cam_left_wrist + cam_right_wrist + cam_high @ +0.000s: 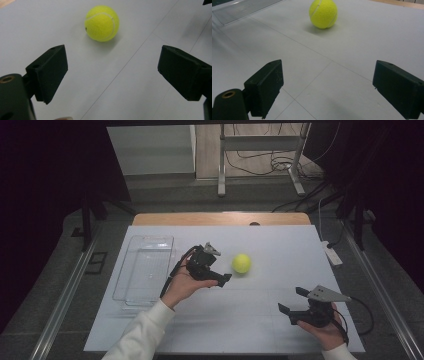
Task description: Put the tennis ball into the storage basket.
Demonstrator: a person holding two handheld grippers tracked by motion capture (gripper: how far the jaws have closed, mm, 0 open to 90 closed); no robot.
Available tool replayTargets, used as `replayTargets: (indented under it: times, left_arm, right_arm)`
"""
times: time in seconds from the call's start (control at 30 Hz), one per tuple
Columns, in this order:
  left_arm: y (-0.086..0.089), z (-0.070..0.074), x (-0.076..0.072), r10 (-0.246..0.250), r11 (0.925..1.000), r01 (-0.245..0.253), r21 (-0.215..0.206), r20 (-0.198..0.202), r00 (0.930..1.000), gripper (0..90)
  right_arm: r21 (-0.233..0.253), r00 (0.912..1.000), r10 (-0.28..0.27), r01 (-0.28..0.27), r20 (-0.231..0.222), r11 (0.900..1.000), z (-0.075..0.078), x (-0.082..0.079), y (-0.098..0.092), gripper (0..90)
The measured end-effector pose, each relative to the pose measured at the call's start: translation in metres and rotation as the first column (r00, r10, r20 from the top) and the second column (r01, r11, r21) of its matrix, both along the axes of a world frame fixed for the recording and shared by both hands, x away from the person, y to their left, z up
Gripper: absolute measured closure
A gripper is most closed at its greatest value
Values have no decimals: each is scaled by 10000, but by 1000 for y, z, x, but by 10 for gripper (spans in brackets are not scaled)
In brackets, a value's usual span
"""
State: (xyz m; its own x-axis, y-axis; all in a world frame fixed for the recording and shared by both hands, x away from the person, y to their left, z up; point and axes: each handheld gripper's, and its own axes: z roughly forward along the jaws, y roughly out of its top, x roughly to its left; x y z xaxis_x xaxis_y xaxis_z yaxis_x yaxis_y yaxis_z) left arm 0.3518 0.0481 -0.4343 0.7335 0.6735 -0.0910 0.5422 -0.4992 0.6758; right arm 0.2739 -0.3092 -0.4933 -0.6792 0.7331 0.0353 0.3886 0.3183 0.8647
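Just ahead of L gripper (215, 265) fingers (48, 72): tennis ball (241, 263), untouched.

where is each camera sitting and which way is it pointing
High view: fixed above the person's side, facing forward and down on the white table; forearms, left gripper, right gripper.
Left gripper view: rides the left gripper, facing the tennis ball close ahead between open jaws.
Right gripper view: rides the right gripper, facing the ball farther off, clear tray beyond.
Shared: the ball.
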Motion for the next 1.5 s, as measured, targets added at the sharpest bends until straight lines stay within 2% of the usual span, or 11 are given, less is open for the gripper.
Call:
replayTargets:
  times: [0.73,1.5]
  left_arm:
    - [-10,-4,16,41,10000,-43,-83,-247,9997,102]
    - [-26,-8,32,-63,10000,65,52,-479,9988,103]
  right_arm:
    - [18,10000,-5,5,-15,10000,0,0,0,100]
    - [7,10000,-30,30,-54,10000,-1,1,-1,100]
